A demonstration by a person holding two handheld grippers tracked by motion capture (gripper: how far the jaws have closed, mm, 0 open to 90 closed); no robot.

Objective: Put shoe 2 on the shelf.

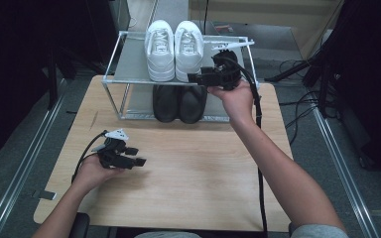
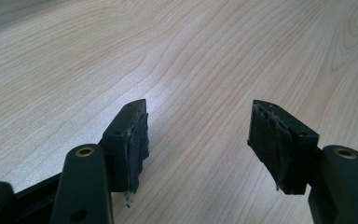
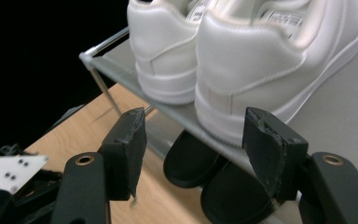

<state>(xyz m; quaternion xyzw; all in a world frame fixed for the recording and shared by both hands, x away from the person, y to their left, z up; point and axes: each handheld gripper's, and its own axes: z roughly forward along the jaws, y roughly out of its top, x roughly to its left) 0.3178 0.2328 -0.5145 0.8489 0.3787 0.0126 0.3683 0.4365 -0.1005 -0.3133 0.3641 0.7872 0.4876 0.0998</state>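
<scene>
You have a light wooden table [image 1: 188, 173] in front of you, its grain running across a bare near half. At its far edge stands a two-level metal shoe rack [image 1: 110, 64] with thin silver rails and grey shelves. A pair of white sneakers [image 1: 173, 47] sits side by side on the top shelf, heels toward you. A pair of black shoes [image 1: 178, 103] sits on the lower shelf, directly beneath them. Grey floor [image 1: 25, 144] surrounds the table, with black cables [image 1: 297, 106] lying to the right.
</scene>
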